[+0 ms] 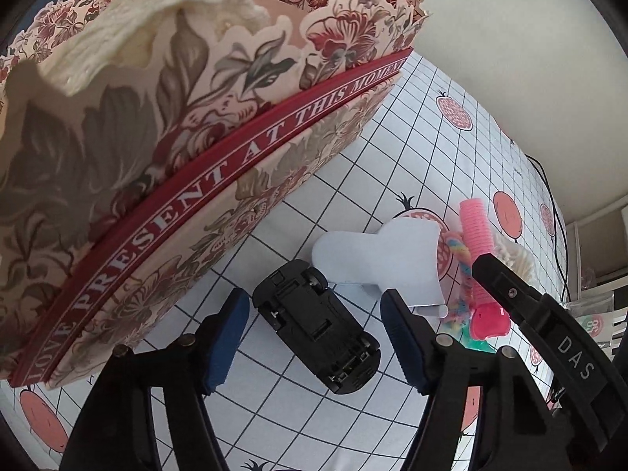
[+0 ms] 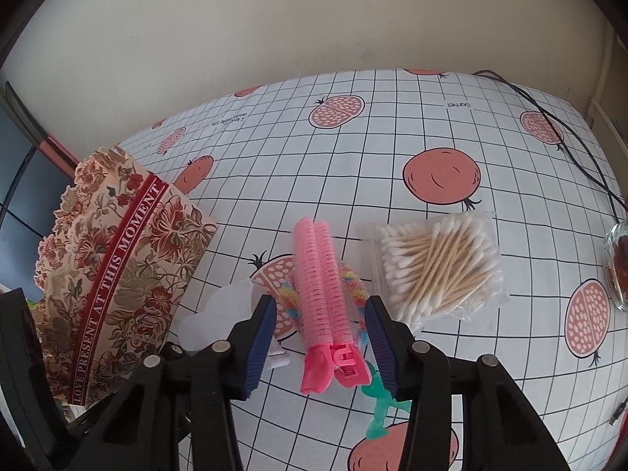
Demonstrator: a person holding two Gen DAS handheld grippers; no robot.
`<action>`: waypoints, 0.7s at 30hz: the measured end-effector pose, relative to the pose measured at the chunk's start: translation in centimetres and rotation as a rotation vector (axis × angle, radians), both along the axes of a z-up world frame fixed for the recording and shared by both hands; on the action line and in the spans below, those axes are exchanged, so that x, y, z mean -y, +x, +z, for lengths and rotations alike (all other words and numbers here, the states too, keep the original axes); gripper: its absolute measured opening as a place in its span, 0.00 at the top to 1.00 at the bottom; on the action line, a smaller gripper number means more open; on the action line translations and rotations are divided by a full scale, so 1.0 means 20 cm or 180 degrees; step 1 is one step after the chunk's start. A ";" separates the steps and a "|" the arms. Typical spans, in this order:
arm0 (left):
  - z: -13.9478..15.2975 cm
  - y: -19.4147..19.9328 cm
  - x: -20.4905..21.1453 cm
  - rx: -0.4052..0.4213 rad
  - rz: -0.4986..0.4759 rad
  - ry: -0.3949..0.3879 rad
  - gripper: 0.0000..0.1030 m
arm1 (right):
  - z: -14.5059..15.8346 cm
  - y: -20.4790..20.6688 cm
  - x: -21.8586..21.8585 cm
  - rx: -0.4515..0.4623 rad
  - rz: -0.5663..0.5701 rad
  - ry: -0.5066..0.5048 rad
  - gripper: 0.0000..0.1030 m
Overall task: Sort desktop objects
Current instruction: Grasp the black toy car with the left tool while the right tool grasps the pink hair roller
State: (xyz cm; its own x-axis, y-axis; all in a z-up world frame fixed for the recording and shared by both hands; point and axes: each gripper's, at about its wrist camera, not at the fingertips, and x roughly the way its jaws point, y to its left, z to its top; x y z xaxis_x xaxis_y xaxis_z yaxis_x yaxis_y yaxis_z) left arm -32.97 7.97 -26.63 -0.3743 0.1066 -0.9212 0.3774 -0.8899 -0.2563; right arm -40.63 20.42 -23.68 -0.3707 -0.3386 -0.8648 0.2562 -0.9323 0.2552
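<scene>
In the left wrist view a black toy car lies upside down on the checked tablecloth. My left gripper straddles it, open, with a gap between each blue pad and the car. In the right wrist view a pink hair roller clip lies between the fingers of my right gripper. That gripper is open too, its pads clear of the roller. A rainbow hair tie lies under the roller. The floral paper box stands just left of the car.
A cream knitted cloth sits in the floral box. A white cloud-shaped piece lies beyond the car. A bag of cotton swabs lies right of the roller, a green plastic item near it. A glass dish and black cable are far right.
</scene>
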 end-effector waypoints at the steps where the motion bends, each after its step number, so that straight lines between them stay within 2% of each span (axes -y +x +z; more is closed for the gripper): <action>1: 0.00 0.00 -0.01 0.0003 -0.0010 -0.0025 0.33 | 0.00 0.00 0.00 0.0008 -0.0009 0.0006 0.54; 9: 0.00 0.00 -0.04 0.0042 -0.0140 -0.0241 0.35 | -0.04 0.00 -0.01 0.0090 -0.0044 0.0001 0.60; 15: 0.00 0.00 -0.04 0.0055 -0.0135 -0.0355 0.51 | -0.05 0.00 -0.01 0.0096 -0.0054 -0.0009 0.61; 19: 0.01 0.01 -0.04 0.0047 -0.0154 -0.0370 0.66 | -0.05 0.00 -0.01 0.0096 -0.0071 -0.0022 0.64; 21: 0.01 0.01 -0.04 0.0048 -0.0155 -0.0368 0.67 | -0.05 0.00 -0.01 0.0096 -0.0072 -0.0025 0.65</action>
